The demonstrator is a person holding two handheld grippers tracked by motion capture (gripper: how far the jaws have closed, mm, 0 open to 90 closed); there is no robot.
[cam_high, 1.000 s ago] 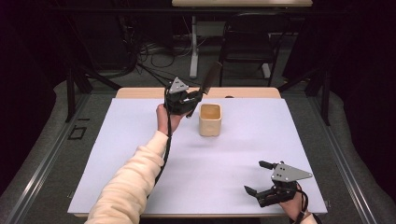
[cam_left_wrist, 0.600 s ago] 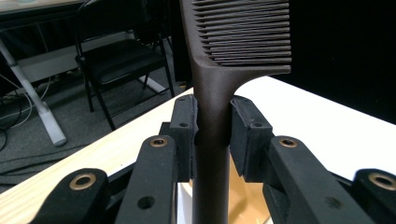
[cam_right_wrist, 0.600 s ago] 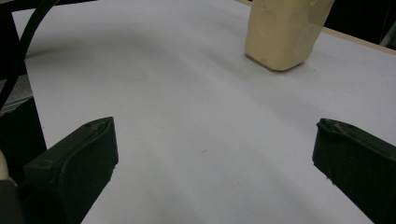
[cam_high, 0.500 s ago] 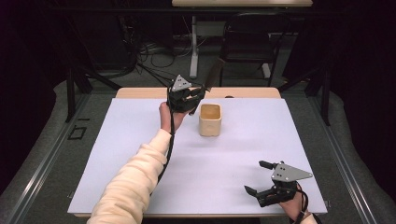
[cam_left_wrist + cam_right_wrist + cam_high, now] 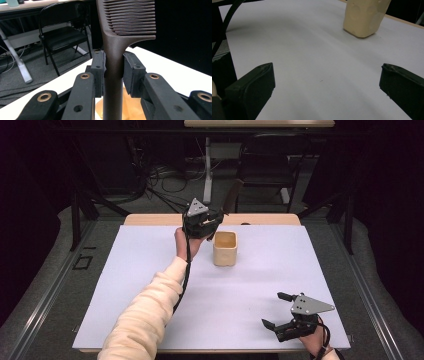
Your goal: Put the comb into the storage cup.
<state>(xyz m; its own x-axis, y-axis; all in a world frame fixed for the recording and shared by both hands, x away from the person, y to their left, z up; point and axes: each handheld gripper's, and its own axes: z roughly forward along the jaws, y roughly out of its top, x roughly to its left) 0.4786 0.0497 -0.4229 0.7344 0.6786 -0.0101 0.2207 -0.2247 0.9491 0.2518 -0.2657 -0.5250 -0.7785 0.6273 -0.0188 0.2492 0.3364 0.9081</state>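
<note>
The left claw [image 5: 113, 75] pinches a dark brown comb [image 5: 125, 32] by its smooth, round handle, the two padded black jaws pressed flat against either side of it. In the left gripper view the comb stands upright toward 12 o'clock, its fine, close-set teeth forming a ribbed block whose top is cut off by the frame. Below the jaws the handle's lower end runs out of the picture, and a patch of pale tan shows behind it.

From the high view the left claw [image 5: 212, 222] hangs above the tabletop [image 5: 150, 285], just at 10 o'clock of a small beige cup [image 5: 225, 248]. The cup is squarish with rounded corners, matt and open-topped. The comb [image 5: 231, 197] is a thin dark sliver here, slanting up toward 1 o'clock against the dim floor, its teeth too small to make out.

The right claw [image 5: 279, 312] rests near the tabletop's 5 o'clock corner, jaws spread wide with nothing between them. The right gripper view shows its own blunt black pads [image 5: 252, 87] over the smooth white sheet, with the cup [image 5: 364, 16] at 1 o'clock, its rim cut off and faint round dimples on its wall.
</note>
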